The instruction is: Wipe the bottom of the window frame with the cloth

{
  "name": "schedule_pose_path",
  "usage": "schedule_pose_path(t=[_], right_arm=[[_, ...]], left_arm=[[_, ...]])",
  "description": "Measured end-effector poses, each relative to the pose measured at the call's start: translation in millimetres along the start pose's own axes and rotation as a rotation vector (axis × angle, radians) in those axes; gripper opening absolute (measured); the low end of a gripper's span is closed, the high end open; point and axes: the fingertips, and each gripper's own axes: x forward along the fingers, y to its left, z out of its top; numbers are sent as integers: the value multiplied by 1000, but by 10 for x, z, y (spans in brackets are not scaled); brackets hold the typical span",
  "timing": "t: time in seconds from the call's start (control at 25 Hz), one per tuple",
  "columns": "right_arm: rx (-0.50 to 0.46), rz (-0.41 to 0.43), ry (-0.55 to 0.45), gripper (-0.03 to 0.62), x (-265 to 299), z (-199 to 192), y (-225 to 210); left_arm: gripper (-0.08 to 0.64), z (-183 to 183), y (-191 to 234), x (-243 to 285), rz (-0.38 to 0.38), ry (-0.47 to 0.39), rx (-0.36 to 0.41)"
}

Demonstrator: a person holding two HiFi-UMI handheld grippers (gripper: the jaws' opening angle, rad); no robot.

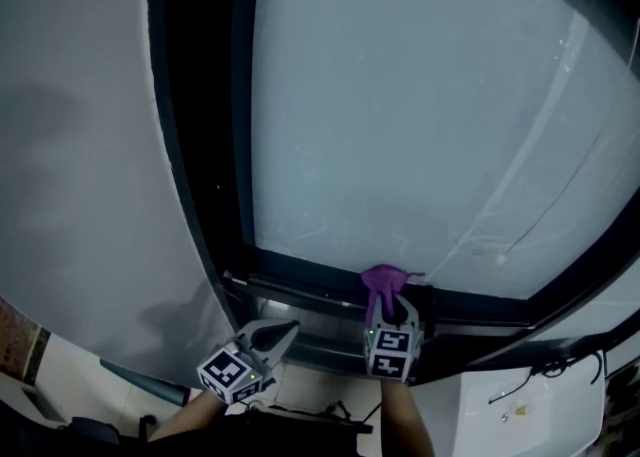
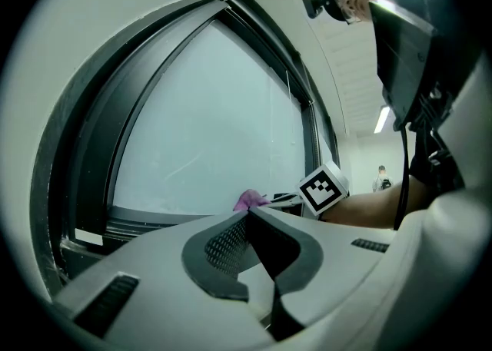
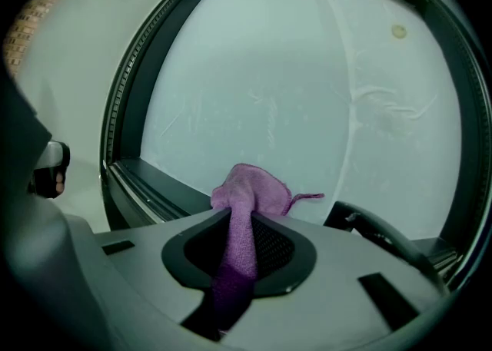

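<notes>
nearest the lens, the right gripper (image 1: 388, 300) is sitting low in the head view, and its fingers (image 3: 280, 248) are pinching the purple cloth (image 3: 244, 192), a bunched end poking out past the tips while the tail is running back between the pads. that bunched end is pressing against the bottom of the window frame (image 1: 300, 283), right where the dark rail is meeting the glass pane (image 1: 400, 95), roughly mid-span. the left gripper (image 1: 285, 330) is hovering just beside it to the left, fingers drawn together on nothing, taking no part. so the wiping step looks to be in hand, cloth on the rail. the next move, by my reading, is calling for a steady sideways sweep along the rail, with the cloth pushed down into the groove and the grip tight enough that it isn't slipping out.
</notes>
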Motion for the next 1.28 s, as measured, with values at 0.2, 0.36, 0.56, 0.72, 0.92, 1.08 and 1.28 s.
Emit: schedule_pose_path(t=[0.2,0.36,0.56,0.72,0.92,1.08,1.28], right_arm=[[-3,-25,-12,75,-33,-10,-38],[86,-44,-43,75,-76,-17,-98],[226,-52,-86,75,-110,-45,-213],[328,-44,-94,75,-137,-67,-244],[486,-42,-120,75,-199,-117,-266],[650,-33,-174,75,-260,-171,-412],[708,-55,-182,75,-308,-269,-588]], left_arm=[[2,-1,-12,14,-6,4,-2],[2,-9,-17,16,-14,11,-1],[2,15,-26,51,-33,14,13],[2,46,-48,104,-55,11,28],[2,30,-139,150,-79,16,25],[2,-4,-187,171,-92,23,20],[2,-14,-231,197,-104,20,22]])
